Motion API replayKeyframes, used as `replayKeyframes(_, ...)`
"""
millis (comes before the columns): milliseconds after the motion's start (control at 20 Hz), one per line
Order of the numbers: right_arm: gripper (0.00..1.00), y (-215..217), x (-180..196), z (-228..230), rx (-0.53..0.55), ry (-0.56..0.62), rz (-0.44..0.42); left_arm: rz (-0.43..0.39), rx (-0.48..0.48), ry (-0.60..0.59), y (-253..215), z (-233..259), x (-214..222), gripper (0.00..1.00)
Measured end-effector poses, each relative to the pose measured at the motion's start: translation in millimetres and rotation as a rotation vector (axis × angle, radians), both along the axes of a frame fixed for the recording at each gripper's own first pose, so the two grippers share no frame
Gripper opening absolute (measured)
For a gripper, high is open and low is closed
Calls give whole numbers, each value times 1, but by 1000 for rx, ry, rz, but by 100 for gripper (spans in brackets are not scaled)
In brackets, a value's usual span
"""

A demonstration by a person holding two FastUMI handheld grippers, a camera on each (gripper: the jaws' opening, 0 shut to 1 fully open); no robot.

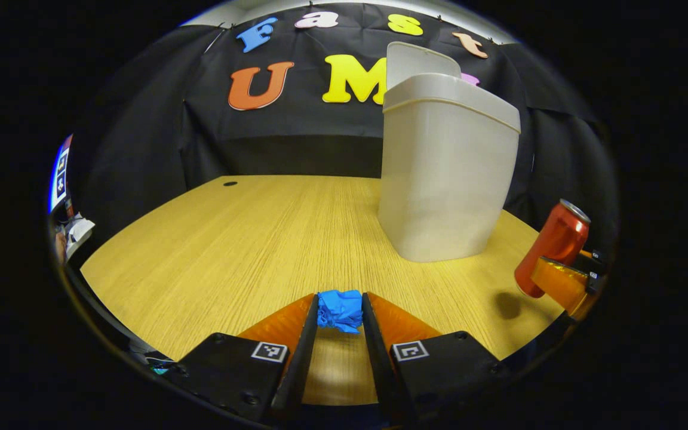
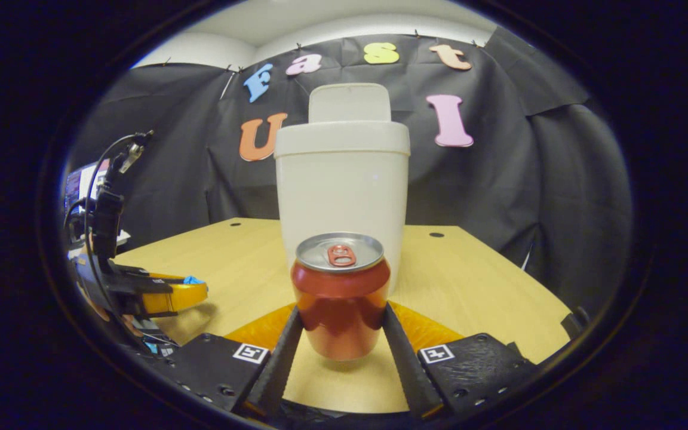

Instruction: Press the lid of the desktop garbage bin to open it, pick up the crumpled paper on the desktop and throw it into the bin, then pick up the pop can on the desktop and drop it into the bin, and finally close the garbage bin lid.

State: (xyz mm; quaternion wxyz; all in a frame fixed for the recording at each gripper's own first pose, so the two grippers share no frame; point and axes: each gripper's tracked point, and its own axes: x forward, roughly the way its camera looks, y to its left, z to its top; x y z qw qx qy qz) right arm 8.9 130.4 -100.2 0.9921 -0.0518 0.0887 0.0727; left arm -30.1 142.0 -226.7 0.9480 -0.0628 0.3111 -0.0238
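Left tongs (image 1: pixel 340 313) pinched the blue crumpled paper (image 1: pixel 340 309) at lower centre — right tongs (image 2: pixel 342 325) clamped the red pop can (image 2: pixel 341 298), lifted off the tabletop (image 2: pixel 469 280) — bin (image 2: pixel 342 191) lid (image 2: pixel 350 103) stood open.

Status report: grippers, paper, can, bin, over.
Left gripper shut on blue crumpled paper. Right gripper shut on pop can, lifted. Bin lid up. Path clear.
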Motion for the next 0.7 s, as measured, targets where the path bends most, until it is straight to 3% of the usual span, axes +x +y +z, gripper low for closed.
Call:
replayKeyframes(250,75,-8,-2,76,32,-105,-26,47,5,-147,4,59,25,49)
replayKeyframes(700,75,-16,-5,177,-22,-177,-55,52,-30,-226,-18,135,55,49)
